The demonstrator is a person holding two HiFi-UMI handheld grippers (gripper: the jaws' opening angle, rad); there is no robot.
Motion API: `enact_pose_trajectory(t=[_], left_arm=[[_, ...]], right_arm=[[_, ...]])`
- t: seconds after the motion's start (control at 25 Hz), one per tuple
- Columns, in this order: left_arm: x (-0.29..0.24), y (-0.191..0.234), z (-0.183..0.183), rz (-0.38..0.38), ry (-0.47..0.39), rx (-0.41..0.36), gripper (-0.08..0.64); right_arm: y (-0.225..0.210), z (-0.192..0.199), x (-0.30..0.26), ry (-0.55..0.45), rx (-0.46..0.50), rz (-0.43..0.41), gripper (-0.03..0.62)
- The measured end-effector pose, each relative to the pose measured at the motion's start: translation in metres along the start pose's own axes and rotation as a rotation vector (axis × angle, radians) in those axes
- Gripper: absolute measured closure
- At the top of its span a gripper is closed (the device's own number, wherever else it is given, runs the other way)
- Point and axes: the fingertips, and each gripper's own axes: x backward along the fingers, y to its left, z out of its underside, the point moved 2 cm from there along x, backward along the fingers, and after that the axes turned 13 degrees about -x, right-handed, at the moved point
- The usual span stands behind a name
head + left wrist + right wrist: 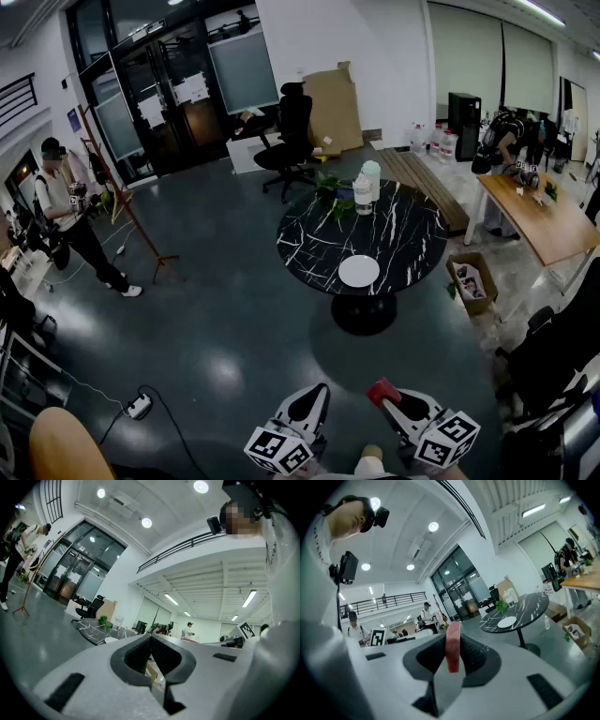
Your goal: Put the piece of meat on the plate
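A red slab of meat (453, 651) stands upright between the jaws of my right gripper (453, 637), which is shut on it. In the head view the meat (382, 390) shows as a red tip at the right gripper (388, 397), low in the picture. My left gripper (313, 401) is beside it, jaws together and empty; in its own view the left gripper (151, 638) holds nothing. The white plate (359, 271) lies empty on the near side of a round black marble table (412, 234), well ahead of both grippers. The plate (506, 622) also shows far off in the right gripper view.
Bottles (367, 187) and a green plant (333, 195) stand at the table's far edge. A black office chair (289, 141) is behind it, a wooden table (544, 220) and a cardboard box (471, 280) to the right. A person (70, 220) stands far left. A power strip (139, 405) lies on the floor.
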Motion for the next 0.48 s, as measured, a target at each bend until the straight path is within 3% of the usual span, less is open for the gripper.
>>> enact_pose_trajectory(t=[0.48], left_arm=[[-0.066,0.016,0.042,-0.014,0.052,0.028,0.553]], right_arm=[[-0.064,-0.026,-0.04,0.035,-0.035,-0.006,0.502]])
